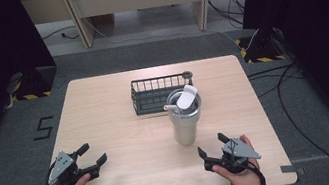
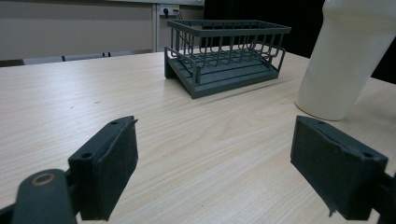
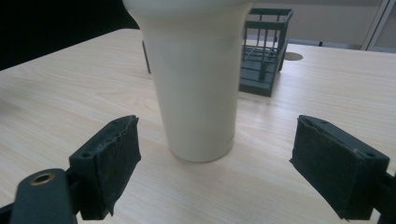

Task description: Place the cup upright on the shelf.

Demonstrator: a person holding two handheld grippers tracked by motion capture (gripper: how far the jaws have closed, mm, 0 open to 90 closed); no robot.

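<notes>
The top of the tumbler [image 3: 198, 79] is cut off in both gripper views, so its lid shows from the high view alone (a white flip piece on a grey rim). In the right gripper view the tumbler also hides the near left part of the wire basket [image 3: 264, 51] behind it.

There is one tumbler, one wire basket, and two grippers, all on or over one table [image 1: 108, 132].

The tumbler stands upright on the table, its long axis vertical and its narrower base down. It sits just ahead of the right hand-held gripper [image 1: 214, 150], between the lines of the two jaws but not touching either. From the left hand-held gripper [image 1: 91, 154] it lies ahead and off to the right, well apart, with the basket farther ahead beyond it.

Both grippers have their jaws spread wide, holding nothing, each held in a hand near the table's near edge.
</notes>
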